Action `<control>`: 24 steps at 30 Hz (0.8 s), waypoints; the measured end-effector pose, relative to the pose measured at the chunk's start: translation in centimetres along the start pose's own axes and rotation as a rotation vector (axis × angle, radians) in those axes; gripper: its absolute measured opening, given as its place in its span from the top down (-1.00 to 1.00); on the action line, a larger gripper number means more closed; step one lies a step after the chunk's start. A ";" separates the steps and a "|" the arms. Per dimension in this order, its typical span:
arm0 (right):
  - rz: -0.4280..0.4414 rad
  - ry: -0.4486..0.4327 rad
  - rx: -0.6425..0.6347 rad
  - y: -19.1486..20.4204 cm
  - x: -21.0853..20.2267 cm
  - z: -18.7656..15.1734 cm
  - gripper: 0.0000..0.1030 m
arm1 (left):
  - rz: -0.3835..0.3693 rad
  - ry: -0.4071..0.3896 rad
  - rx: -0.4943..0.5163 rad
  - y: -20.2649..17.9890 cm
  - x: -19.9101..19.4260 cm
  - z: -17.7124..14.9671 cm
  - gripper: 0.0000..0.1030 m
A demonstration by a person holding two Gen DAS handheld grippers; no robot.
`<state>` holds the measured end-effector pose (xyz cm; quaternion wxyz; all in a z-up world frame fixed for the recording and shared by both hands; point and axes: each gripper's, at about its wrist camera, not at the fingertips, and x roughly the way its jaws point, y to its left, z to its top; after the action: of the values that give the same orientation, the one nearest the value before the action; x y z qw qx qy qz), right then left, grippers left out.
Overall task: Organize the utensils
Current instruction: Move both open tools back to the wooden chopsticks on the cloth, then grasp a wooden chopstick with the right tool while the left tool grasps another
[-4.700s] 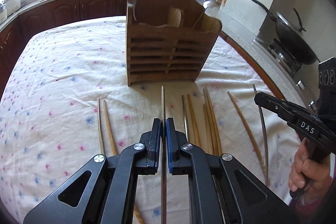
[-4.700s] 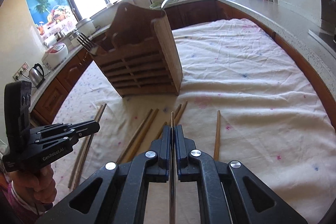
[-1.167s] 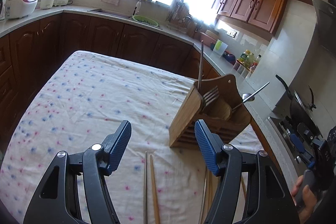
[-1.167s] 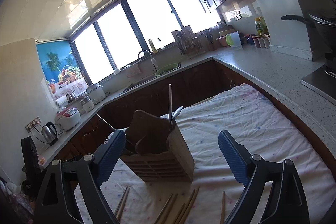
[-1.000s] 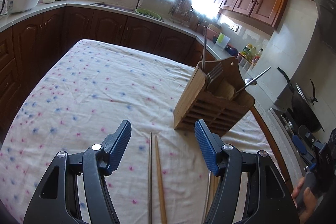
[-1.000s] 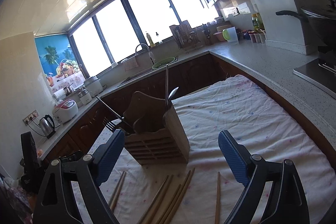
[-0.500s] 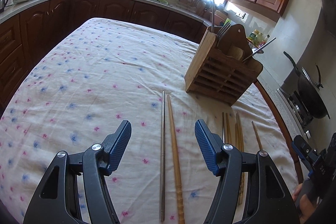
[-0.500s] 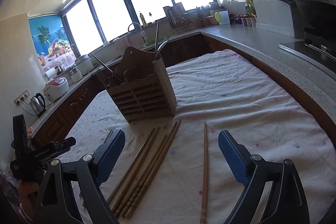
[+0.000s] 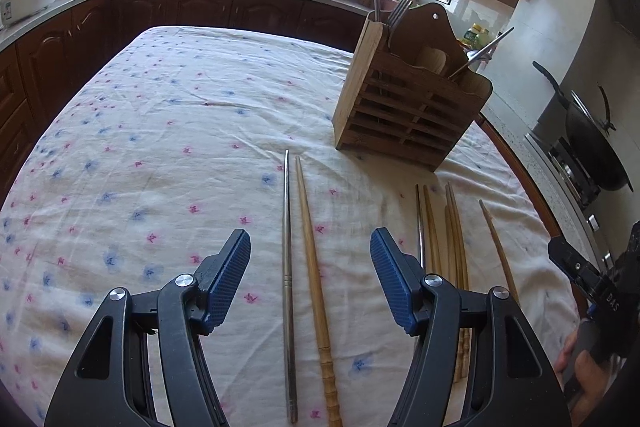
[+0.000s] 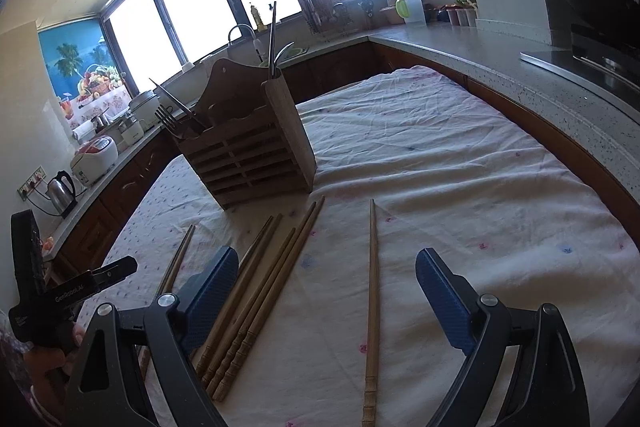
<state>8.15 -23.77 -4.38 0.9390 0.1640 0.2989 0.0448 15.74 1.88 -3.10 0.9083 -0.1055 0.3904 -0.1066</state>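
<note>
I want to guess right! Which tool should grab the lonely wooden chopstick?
Probably the right tool: it is open, and the lone wooden chopstick lies between its fingers. The left tool frames another pair.

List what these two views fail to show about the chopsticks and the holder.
- Wooden holder: compartment contents below the rim, hidden by its slatted walls in both views.
- Bundle of wooden chopsticks: near ends behind the left claw.
- Same bundle, right wrist view: count unclear, partly behind the right claw.

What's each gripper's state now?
Left gripper: open, empty, above a metal chopstick.
Right gripper: open, empty, above a lone wooden chopstick.
</note>
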 end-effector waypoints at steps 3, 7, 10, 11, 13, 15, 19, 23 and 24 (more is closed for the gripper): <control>0.004 0.023 0.003 -0.2 0.7 0.2 -0.78 | -0.008 0.026 0.029 -0.6 0.8 0.3 -0.12; -0.005 0.039 -0.006 -0.5 1.5 0.6 -0.76 | -0.027 0.064 0.068 -1.5 2.2 1.0 0.16; -0.011 0.059 -0.020 -0.5 2.3 1.1 -0.65 | -0.022 0.092 0.091 -1.9 3.5 1.6 0.39; -0.014 0.068 -0.024 -0.5 2.6 1.3 -0.60 | -0.017 0.102 0.097 -2.0 4.0 1.9 0.42; -0.019 0.085 -0.033 -0.6 3.2 1.6 -0.49 | 0.000 0.126 0.111 -2.1 4.9 2.3 0.46; -0.035 0.104 -0.045 -0.7 4.0 1.8 -0.36 | 0.013 0.140 0.123 -2.2 5.7 2.7 0.46; -0.060 0.154 -0.059 -1.1 5.8 2.3 -0.12 | 0.052 0.185 0.162 -2.7 7.5 3.3 0.46; -0.085 0.205 -0.077 -1.5 7.7 2.6 0.05 | 0.087 0.204 0.174 -2.8 8.6 3.6 0.47; -0.089 0.216 -0.081 -1.5 8.1 2.6 0.08 | 0.089 0.215 0.171 -2.7 9.0 3.7 0.47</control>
<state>16.30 -24.46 -7.32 0.9082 0.1069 0.4034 0.0327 24.16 -2.76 -6.06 0.8708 0.0017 0.4791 -0.1097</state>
